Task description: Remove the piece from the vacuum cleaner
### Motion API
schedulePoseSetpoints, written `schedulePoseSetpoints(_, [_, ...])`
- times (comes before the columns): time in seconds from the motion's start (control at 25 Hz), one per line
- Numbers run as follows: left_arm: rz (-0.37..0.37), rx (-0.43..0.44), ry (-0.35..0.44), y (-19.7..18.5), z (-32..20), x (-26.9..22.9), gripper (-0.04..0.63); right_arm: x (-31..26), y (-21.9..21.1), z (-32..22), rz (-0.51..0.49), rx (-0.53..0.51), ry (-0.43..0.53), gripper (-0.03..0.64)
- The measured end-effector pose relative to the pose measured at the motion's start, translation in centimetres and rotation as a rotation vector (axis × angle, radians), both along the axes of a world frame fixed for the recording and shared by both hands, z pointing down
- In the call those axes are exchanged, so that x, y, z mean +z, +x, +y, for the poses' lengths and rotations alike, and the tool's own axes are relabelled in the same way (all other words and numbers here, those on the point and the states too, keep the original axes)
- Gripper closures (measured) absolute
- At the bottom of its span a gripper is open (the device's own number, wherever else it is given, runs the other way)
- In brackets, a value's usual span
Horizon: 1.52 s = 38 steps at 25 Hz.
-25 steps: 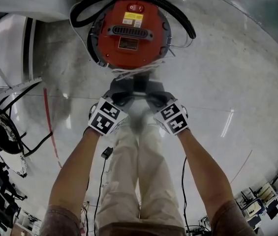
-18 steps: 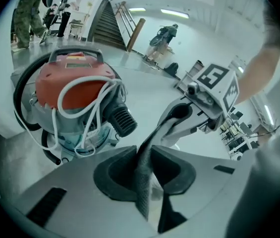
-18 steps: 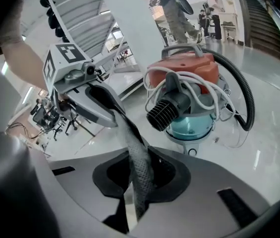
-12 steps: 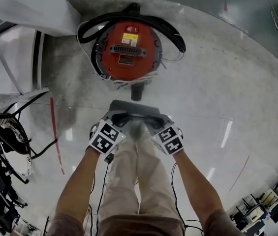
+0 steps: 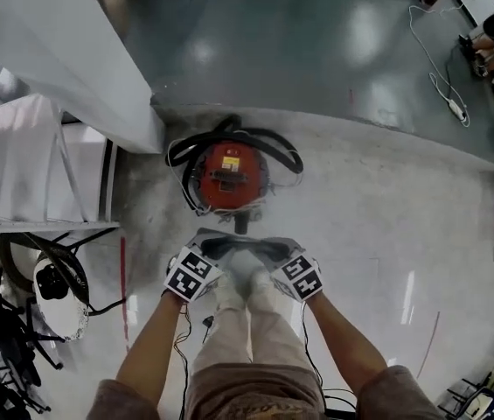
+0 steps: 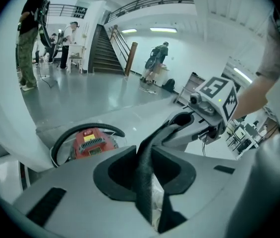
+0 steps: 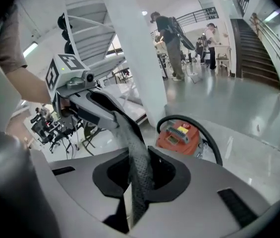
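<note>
The red vacuum cleaner stands on the floor with its black hose looped round it; it also shows low in the left gripper view and the right gripper view. In front of it, above my legs, both grippers hold one dark textured piece stretched between them. My left gripper is shut on one end. My right gripper is shut on the other end. A short dark stub shows just beyond the grippers, towards the vacuum.
A white slanted panel and metal framing stand at the left. Black stands and cables crowd the lower left. A white cord lies far right. People and a staircase are in the background.
Both grippers have come up and back from the vacuum cleaner with the dark piece between them. The vacuum now looks smaller and farther off, and more floor shows.
</note>
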<state>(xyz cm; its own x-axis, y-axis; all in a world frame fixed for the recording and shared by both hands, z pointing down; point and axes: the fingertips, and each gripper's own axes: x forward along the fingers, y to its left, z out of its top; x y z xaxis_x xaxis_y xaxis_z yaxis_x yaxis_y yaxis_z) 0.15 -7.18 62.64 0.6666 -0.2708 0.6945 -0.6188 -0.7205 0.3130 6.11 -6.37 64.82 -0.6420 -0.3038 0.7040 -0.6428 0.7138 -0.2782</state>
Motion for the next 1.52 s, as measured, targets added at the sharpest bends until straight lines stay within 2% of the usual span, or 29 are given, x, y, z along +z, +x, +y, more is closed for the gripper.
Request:
schedulePoseSetpoints(0.36, [0.045,-0.024,0.203,-0.8,-4.2,-13.5,0.522,-14.0,-0.6,-5.8,-0.108,0.007,0.190,0.566])
schedulePoseSetpoints(0.64, [0.151,-0.063,0.357,-0.5,-6.2,-21.8,0.517,-22.7,-0.2,-8.3,-0.175,0.064,0.335,0.558])
schedulePoseSetpoints(0.76, [0.171,-0.065,0.414,-0.4,-6.2,-24.3,0.516,-25.2,0.0,-8.3,-0.217,0.084,0.365,0.554])
schedulePoseSetpoints(0.88, [0.172,-0.070,0.450,-0.2,-6.1,-25.6,0.517,-26.4,0.2,-8.0,-0.240,0.102,0.377,0.554])
schedulePoseSetpoints(1.04, [0.173,-0.093,0.460,-0.3,-5.9,-25.9,0.517,-26.5,0.2,-7.5,-0.240,0.120,0.382,0.554])
schedulePoseSetpoints(1.28, [0.219,-0.152,0.499,-0.7,-4.0,-27.0,0.515,-27.9,-0.1,-5.7,-0.234,0.128,0.447,0.555])
schedulePoseSetpoints(1.52, [0.257,-0.200,0.507,-0.9,-1.9,-26.4,0.517,-27.7,-0.2,-3.8,-0.251,0.153,0.487,0.557])
